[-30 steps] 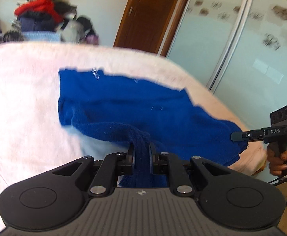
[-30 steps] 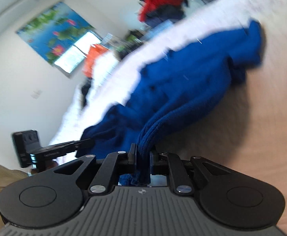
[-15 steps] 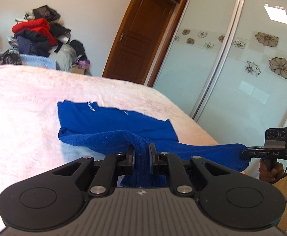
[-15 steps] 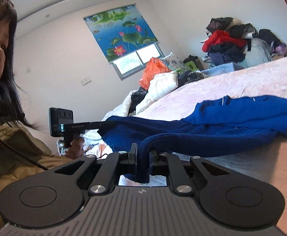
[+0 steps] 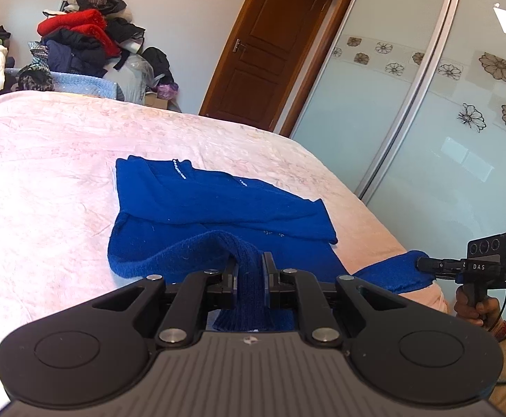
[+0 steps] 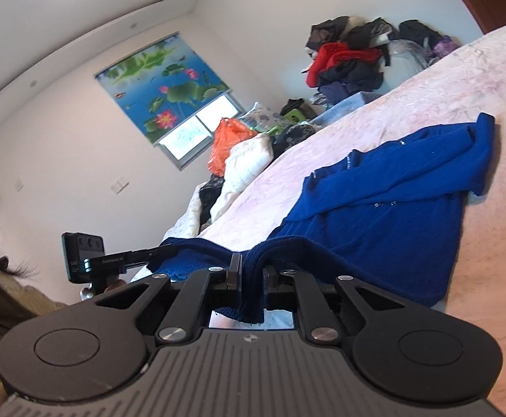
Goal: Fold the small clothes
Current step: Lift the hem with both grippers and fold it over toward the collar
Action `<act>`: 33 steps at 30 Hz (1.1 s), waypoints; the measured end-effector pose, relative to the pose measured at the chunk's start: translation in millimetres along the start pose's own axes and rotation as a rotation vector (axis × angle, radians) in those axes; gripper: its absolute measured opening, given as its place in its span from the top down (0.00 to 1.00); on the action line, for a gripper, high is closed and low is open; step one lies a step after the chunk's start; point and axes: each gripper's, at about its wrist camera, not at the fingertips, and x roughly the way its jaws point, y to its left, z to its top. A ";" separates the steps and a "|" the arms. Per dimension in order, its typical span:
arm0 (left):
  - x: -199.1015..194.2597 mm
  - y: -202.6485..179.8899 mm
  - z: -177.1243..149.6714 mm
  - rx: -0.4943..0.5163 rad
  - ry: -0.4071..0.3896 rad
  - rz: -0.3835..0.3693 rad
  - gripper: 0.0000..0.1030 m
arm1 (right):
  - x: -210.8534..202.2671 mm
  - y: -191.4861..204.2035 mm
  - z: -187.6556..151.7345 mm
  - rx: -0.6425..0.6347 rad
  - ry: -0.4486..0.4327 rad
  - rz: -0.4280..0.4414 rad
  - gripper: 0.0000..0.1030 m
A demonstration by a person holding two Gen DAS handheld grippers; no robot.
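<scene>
Fingers of the left gripper (image 5: 249, 271) are clenching a ribbed edge of the blue knit garment (image 5: 218, 205), pads pressing the cloth from both sides. Those of the right gripper (image 6: 252, 276) are likewise grasping a bunched fold at another point along that near edge; neither pair is releasing.

Both grippers are sitting at the near edge of the pink bed cover (image 5: 44, 160), the landmark for this report. The garment is lying across the near half of that cover, its near hem lifted clear and sagging between the two grips, its far part resting flat.

Compared with a second ago, the cloth is lying straighter: its far portion has settled flat on the cover, the blur has gone, and both hands have risen a little. Judgement: the garment is being drawn out and laid for folding, and no fold of the near hem is yet made.

Past the far side of the cover, a heap of clothes (image 5: 79, 41) is piling against the wall, with a wooden door (image 5: 263, 52) beside it.

Hidden or unclear: the cloth ends below each pair of pads are disappearing behind the gripper bodies, and which hem or sleeve each is holding cannot be told.
</scene>
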 end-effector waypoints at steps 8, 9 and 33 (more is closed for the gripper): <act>25.2 0.2 26.0 -0.024 -0.052 0.057 0.88 | 18.7 -18.1 22.0 0.049 -0.094 -0.078 0.86; 30.8 -0.3 29.0 -0.023 -0.054 0.074 0.88 | 21.6 -22.1 25.6 0.060 -0.105 -0.087 0.86; 151.4 32.8 93.9 -0.096 -0.007 0.261 0.88 | 112.5 -107.6 93.3 0.152 -0.211 -0.281 0.86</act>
